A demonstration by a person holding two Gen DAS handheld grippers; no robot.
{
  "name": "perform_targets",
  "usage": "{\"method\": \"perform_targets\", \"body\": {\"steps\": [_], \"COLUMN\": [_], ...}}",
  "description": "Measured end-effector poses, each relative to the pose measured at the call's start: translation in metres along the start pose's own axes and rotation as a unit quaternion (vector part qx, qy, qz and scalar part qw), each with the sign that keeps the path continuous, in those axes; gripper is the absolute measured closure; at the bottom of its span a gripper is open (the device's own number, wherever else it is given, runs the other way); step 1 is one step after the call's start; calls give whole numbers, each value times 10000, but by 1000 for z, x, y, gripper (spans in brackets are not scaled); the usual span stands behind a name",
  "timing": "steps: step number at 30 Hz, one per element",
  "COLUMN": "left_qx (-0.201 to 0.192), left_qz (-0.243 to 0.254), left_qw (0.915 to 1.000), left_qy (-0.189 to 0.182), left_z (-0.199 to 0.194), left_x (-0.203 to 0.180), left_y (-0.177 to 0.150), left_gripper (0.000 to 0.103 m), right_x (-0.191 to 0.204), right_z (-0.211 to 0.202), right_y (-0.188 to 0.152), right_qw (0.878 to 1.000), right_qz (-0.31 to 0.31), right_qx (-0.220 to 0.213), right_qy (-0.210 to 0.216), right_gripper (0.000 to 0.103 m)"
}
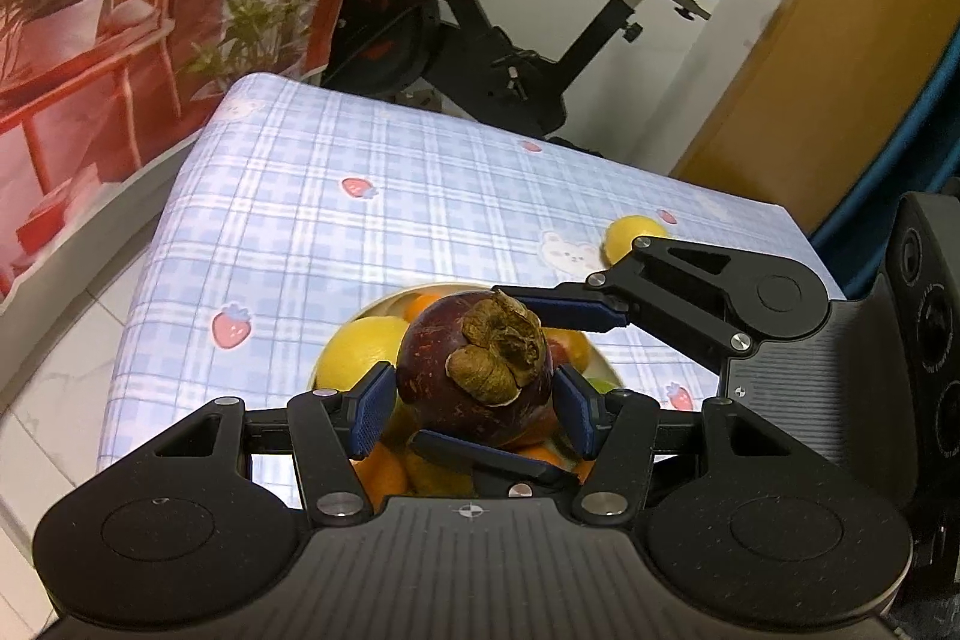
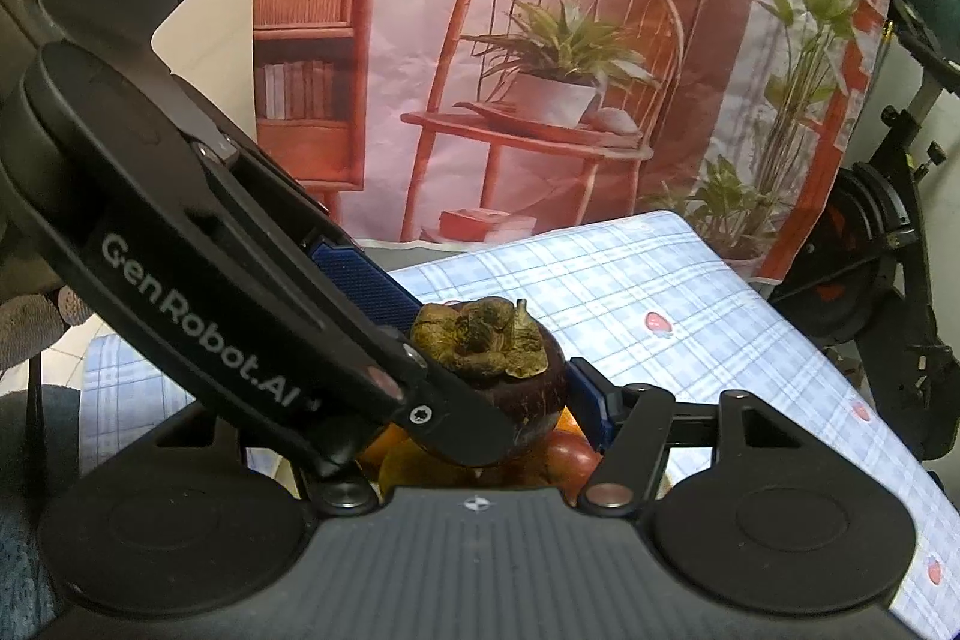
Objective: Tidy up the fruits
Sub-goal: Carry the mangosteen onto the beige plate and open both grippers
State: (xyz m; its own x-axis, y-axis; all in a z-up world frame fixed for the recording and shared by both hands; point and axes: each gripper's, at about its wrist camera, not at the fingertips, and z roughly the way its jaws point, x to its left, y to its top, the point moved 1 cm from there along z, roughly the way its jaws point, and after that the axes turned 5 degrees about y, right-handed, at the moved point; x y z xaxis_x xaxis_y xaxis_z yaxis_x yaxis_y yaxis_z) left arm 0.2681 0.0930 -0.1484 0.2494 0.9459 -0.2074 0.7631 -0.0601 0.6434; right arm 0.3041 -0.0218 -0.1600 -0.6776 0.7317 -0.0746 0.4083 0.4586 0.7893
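Observation:
A dark purple mangosteen [image 1: 474, 376] with a dry brown calyx is held above a white bowl [image 1: 384, 304] of oranges and yellow fruit. My left gripper [image 1: 474, 400] is shut on the mangosteen, its blue pads on both sides. My right gripper [image 1: 480, 382] comes in from the right; one finger lies over the fruit's far side and one under its near side. In the right wrist view the mangosteen [image 2: 498, 370] sits between my right gripper [image 2: 504, 376] pads, with the left gripper's arm crossing in front. A lone lemon [image 1: 627, 235] lies on the cloth beyond.
The table [image 1: 360, 220] has a blue plaid cloth with strawberry prints. An exercise bike [image 1: 480, 40] stands behind it, and a printed backdrop [image 2: 540, 40] hangs at the left. A wooden door [image 1: 840, 40] is at the right.

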Motion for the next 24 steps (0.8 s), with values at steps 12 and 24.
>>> {"method": "perform_targets", "body": {"steps": [12, 24], "left_qx": [-96, -201], "left_qz": [-49, -127], "left_qw": [9999, 9997], "left_qy": [33, 89], "left_z": [11, 6], "left_x": [2, 2], "left_y": [-1, 0], "left_gripper": [41, 39], "right_x": [-2, 1], "right_z": [15, 11], "right_y": [-5, -10], "right_qw": [9997, 9998], "right_qz": [-40, -60], "right_qx": [218, 203], "right_qy": [51, -25], "right_gripper": [36, 27]}}
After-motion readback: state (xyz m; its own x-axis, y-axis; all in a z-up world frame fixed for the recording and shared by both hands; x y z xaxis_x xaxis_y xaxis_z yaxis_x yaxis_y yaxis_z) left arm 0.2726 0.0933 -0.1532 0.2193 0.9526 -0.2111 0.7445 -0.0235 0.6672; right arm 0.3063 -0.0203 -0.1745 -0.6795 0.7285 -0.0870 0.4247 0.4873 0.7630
